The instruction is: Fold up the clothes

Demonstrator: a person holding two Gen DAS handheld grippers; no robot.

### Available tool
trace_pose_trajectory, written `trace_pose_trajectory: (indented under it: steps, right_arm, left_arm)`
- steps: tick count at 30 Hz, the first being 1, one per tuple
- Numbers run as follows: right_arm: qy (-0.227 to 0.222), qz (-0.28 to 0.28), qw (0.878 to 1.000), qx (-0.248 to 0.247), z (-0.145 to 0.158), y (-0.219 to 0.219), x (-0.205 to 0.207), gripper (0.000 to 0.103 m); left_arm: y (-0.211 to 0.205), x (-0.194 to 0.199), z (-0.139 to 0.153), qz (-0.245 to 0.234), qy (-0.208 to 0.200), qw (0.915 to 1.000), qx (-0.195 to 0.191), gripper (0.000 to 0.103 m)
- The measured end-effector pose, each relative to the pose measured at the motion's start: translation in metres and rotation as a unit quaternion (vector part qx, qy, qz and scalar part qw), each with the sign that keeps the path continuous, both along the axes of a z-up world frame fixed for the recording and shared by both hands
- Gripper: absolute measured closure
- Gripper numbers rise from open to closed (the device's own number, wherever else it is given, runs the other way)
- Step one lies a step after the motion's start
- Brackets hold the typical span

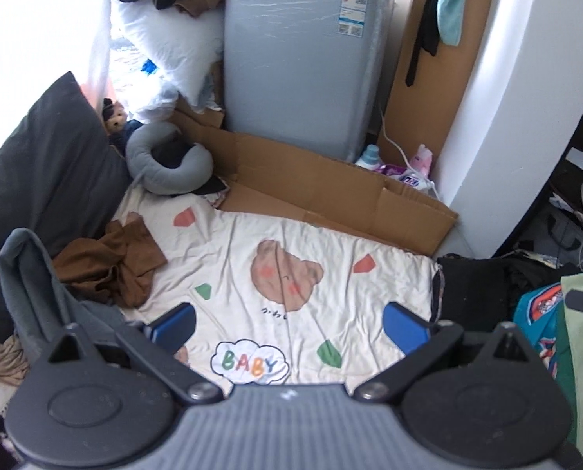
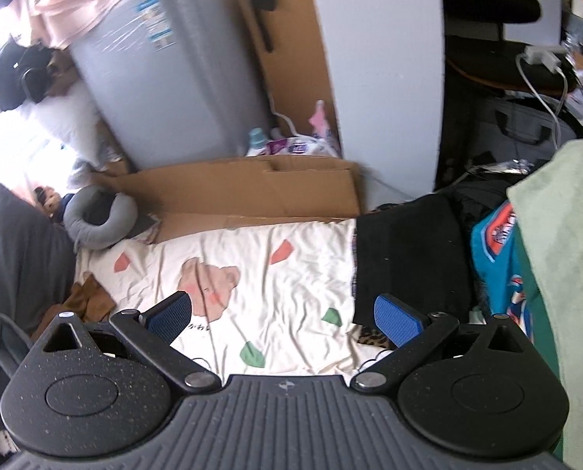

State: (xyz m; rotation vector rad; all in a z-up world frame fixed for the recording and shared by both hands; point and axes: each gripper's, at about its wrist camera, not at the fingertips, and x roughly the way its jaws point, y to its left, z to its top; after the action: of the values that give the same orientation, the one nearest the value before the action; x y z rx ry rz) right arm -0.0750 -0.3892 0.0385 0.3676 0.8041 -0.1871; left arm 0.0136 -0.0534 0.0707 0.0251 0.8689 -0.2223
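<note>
Gaping wide, both jaws (empty), above blanket point(image 1: 311, 305)

Cluttered home bedroom: bedding point(image 1: 291, 293), pillows point(image 1: 166, 39), washing machine point(image 1: 299, 58)

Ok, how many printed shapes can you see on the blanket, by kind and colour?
Red patches: 2
Green patches: 2
Bear: 1
BABY cloud: 1
Total: 6 in view; more may be hidden at the near edge.
</note>
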Motion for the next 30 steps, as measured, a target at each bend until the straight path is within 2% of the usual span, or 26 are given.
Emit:
trace_pose_trajectory:
  steps: [4,13,19,27,30]
  right_arm:
    - [-0.001,0.023,1.0,-0.009,0.001,0.026,0.003,0.0]
    - [0.01,0.056,0.998,-0.019,-0.016,0.065,0.002,0.0]
    - [0.023,0.073,0.997,-0.014,-0.03,0.074,-0.005,0.0]
    - [0.038,0.095,0.995,-0.01,-0.048,0.086,-0.012,0.0]
    - [0.045,0.103,0.994,-0.009,-0.053,0.089,-0.016,0.0]
  left_arm:
    - [0.009,-0.012,-0.003,0.0,0.007,0.9998,-0.018,0.0]
    - [0.018,-0.027,-0.022,0.024,0.01,0.9996,-0.014,0.0]
    - [0.019,-0.032,-0.042,0.041,0.018,0.9989,-0.011,0.0]
    - [0.006,-0.041,-0.071,0.036,0.028,0.9989,0.011,0.0]
    - [0.003,-0.044,-0.08,0.033,0.036,0.9988,0.008,0.0]
